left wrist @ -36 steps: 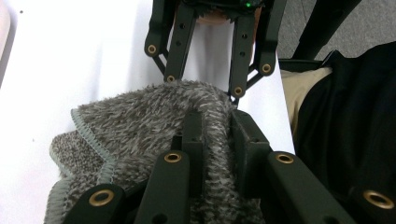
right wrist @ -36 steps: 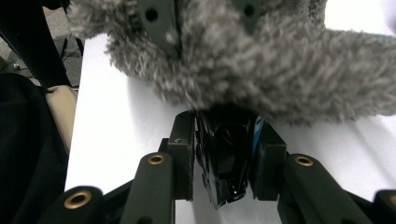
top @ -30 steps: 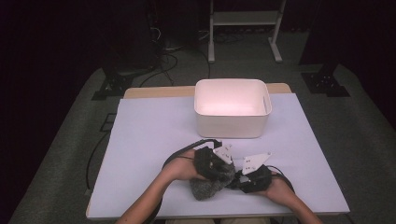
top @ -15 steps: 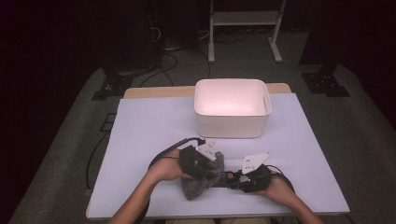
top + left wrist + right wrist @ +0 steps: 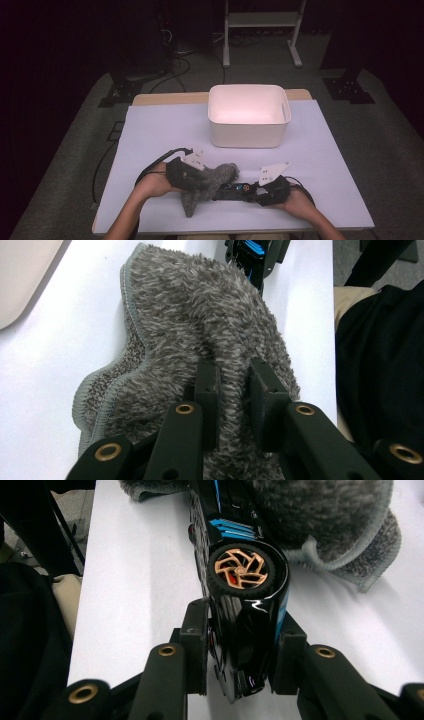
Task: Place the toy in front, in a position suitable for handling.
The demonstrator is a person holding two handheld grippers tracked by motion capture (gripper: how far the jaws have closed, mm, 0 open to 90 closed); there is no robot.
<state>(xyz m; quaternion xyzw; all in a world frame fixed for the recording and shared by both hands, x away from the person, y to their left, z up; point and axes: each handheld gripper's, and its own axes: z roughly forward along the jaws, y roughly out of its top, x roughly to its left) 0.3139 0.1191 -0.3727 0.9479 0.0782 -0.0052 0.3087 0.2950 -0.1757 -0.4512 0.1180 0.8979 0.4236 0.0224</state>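
Note:
A black toy car (image 5: 235,190) with blue trim and a gold-spoked wheel lies on its side near the table's front edge. My right gripper (image 5: 258,192) is shut on one end of it; in the right gripper view the pads (image 5: 196,630) press the car (image 5: 245,580) from both sides. A grey fluffy cloth (image 5: 210,180) lies over the car's other end. My left gripper (image 5: 200,183) is shut on a fold of this cloth (image 5: 200,325), the pile bunched between its jaws (image 5: 235,377). The car's blue-striped end (image 5: 255,260) pokes out beyond the cloth.
A white plastic bin (image 5: 248,131) stands at the back middle of the white table (image 5: 150,130). Cables trail from both grippers by the front edge. The person's dark clothing (image 5: 380,365) is close behind the grippers. Stands and cables sit on the dark floor beyond.
My left gripper has slid to the left with the cloth, dragging it along the car. The right gripper and the car have stayed still.

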